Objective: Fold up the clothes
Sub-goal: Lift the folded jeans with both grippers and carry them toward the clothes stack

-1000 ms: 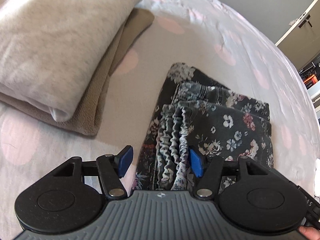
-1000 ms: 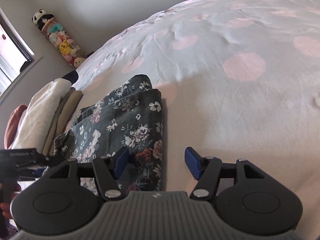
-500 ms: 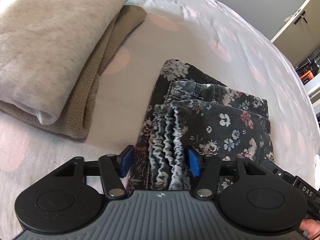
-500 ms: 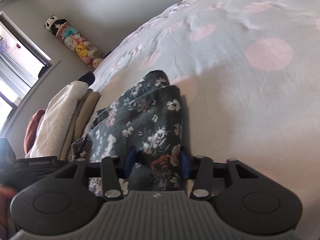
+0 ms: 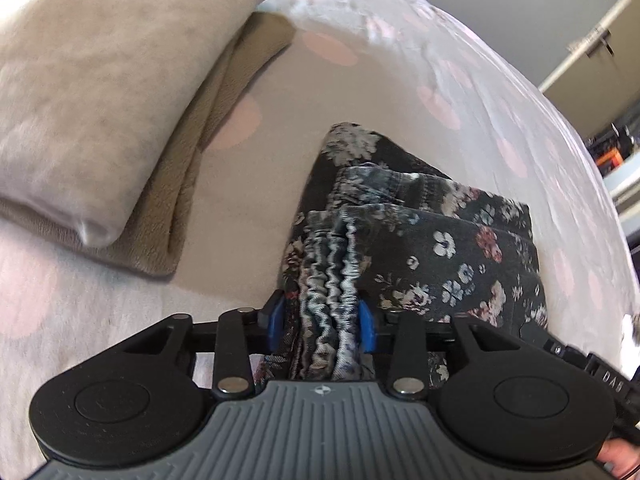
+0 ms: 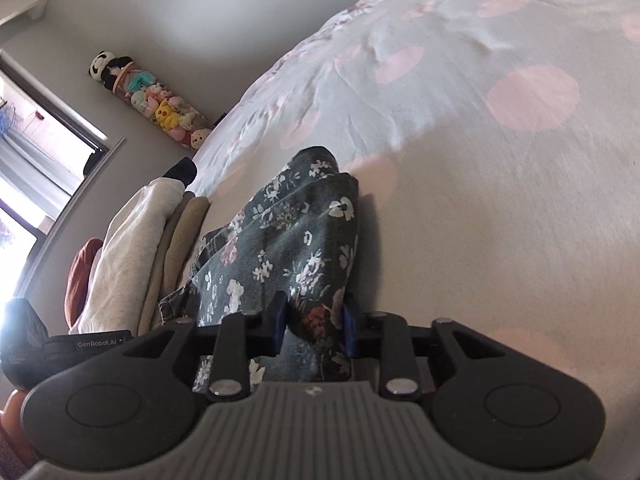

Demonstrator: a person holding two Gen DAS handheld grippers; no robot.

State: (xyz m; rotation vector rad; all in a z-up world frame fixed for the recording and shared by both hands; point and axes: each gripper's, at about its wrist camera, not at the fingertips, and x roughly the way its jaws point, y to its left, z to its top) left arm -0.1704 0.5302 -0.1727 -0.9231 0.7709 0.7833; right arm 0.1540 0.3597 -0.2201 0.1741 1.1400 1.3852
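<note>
A folded dark floral garment (image 5: 420, 236) lies on the bed, near edge raised. My left gripper (image 5: 322, 324) is shut on its gathered elastic waistband (image 5: 332, 280) at the near left corner. My right gripper (image 6: 312, 326) is shut on the garment's near right folded edge; the garment also shows in the right wrist view (image 6: 288, 240). The right gripper's body shows at the lower right of the left wrist view (image 5: 580, 364), and the left gripper's body at the lower left of the right wrist view (image 6: 60, 348).
A stack of folded beige and tan clothes (image 5: 100, 92) lies left of the floral garment on the pink-dotted bedsheet (image 6: 500, 160). A tube of plush toys (image 6: 152, 100) leans on the wall. A cabinet (image 5: 592, 56) stands at the far right.
Both grippers moved onto the garment's near edge and closed on it, the left on the waistband, the right on the folded edge. The near edge now lifts slightly.
</note>
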